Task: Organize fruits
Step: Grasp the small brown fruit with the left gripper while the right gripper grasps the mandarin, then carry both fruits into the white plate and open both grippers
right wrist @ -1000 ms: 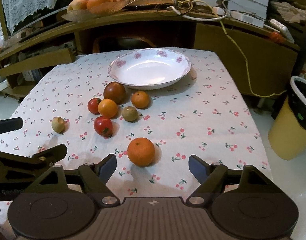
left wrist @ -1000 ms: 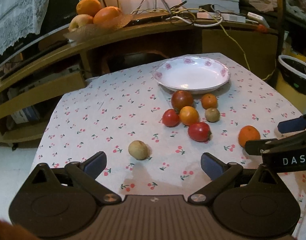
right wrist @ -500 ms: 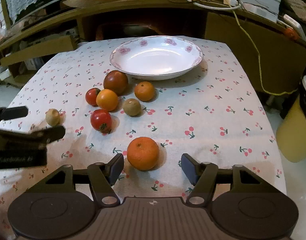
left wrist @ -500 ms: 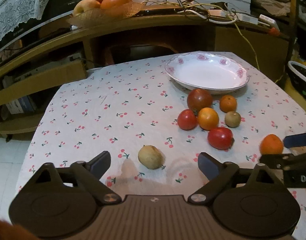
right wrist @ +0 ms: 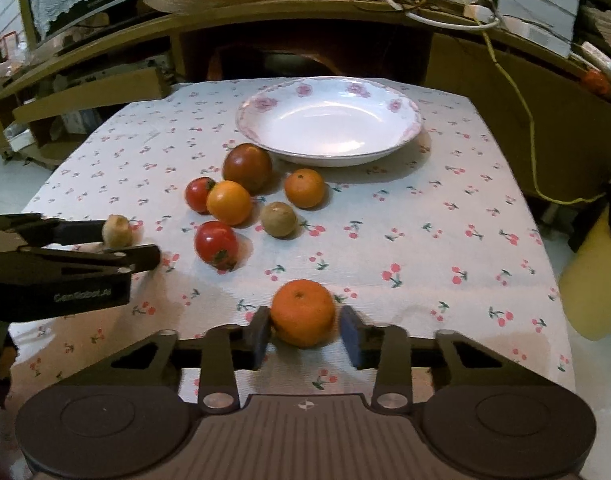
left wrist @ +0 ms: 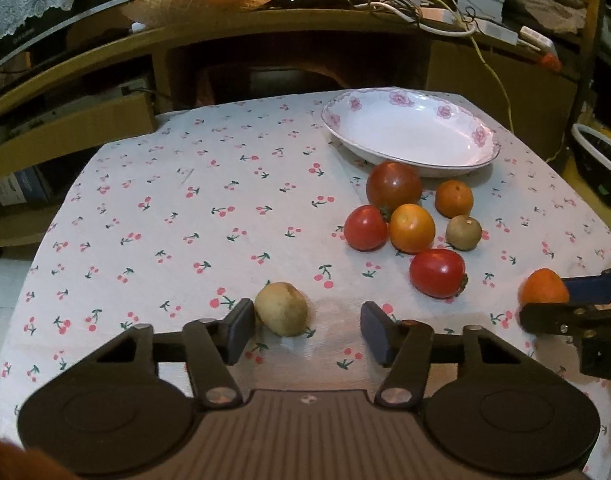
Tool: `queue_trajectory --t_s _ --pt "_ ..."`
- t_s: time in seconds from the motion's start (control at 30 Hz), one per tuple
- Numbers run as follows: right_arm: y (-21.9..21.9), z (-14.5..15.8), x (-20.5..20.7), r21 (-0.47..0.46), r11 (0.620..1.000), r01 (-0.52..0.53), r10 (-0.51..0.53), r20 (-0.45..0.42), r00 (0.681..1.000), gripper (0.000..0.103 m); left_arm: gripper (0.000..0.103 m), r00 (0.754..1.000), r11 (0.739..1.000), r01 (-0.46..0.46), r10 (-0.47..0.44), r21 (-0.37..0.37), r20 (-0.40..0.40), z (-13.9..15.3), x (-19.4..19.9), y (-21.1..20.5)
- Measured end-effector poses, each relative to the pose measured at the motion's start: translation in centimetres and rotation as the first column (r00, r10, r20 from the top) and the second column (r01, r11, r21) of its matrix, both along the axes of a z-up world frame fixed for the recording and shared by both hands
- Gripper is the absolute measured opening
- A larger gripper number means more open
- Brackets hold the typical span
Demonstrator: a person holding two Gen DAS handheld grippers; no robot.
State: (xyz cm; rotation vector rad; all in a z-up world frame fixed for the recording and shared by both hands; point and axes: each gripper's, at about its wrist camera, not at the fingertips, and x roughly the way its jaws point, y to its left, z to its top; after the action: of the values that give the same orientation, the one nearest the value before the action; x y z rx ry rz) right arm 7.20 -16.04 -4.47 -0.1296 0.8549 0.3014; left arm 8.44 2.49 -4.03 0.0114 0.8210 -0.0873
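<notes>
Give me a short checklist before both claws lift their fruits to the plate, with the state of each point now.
1. Pale fruit between left claw fingers: ok, but only one finger touches; jaws closing.
2. Orange between right claw fingers: ok; jaws closing.
3. Firm grip on orange: cannot tell.
4. Plate empty: ok.
5. Fruit cluster clear of both claws: ok.
6. Claws apart from each other: ok.
</notes>
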Motion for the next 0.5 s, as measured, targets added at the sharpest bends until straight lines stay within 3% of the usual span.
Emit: queue_trajectory --t_s 0.23,0.5 --pt "-0.43 0.1 0.22 0.029 1.0 -0.005 0.005 -0.017 1.0 0.034 0.046 0.999 0.999 0.034 -0.035 -0.03 -0.018 0.41 -0.58 -0.14" --pt "-0.18 -0.01 -0.01 0.017 1.0 -0.025 0.025 -0.012 1.0 0.035 0.046 0.999 0.998 0.043 -0.043 -0.036 -0.009 0.36 -0.66 0.02"
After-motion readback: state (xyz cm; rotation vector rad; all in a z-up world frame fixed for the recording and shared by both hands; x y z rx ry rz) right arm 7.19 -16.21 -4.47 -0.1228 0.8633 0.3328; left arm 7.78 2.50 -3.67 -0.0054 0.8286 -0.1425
